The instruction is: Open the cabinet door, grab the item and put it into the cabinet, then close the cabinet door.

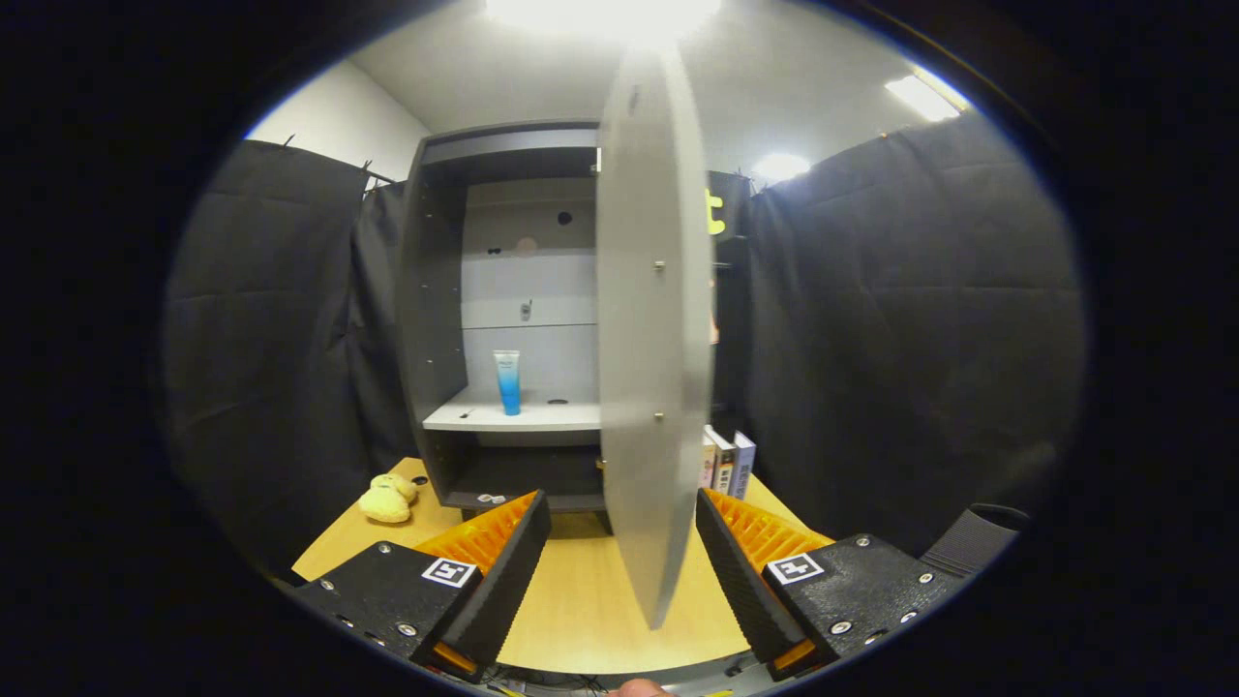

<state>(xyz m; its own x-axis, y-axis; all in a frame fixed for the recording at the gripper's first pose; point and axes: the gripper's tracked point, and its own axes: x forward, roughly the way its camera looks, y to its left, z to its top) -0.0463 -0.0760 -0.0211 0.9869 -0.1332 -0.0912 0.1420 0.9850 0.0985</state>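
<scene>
Yellow and soft, a plush toy lies on the wooden table at about ten o'clock from the gripper, just left of the cabinet foot. Next along, the cabinet stands open, and on its pale shelf a blue tube stands upright, well beyond the fingers at about eleven o'clock. That looks like the item, already inside, so the step in hand is most likely closing up.

At twelve o'clock the cabinet door hangs edge-on to the camera, its lower corner dropping between the two fingers. The gripper is spread wide, with a gap on either side of the door edge; neither finger seems to touch it.

To do this well, I would judge that pinching is unnecessary. Lay the right finger flat against the door's right face, low and near the free edge, and sweep it leftward in an arc that follows the hinge, which appears to sit at the cabinet's right side. Push slowly so the panel does not bounce back off the frame, and keep the left finger clear of the opening so it is not trapped.

At two o'clock some books stand just behind the door; they should not be disturbed.
</scene>
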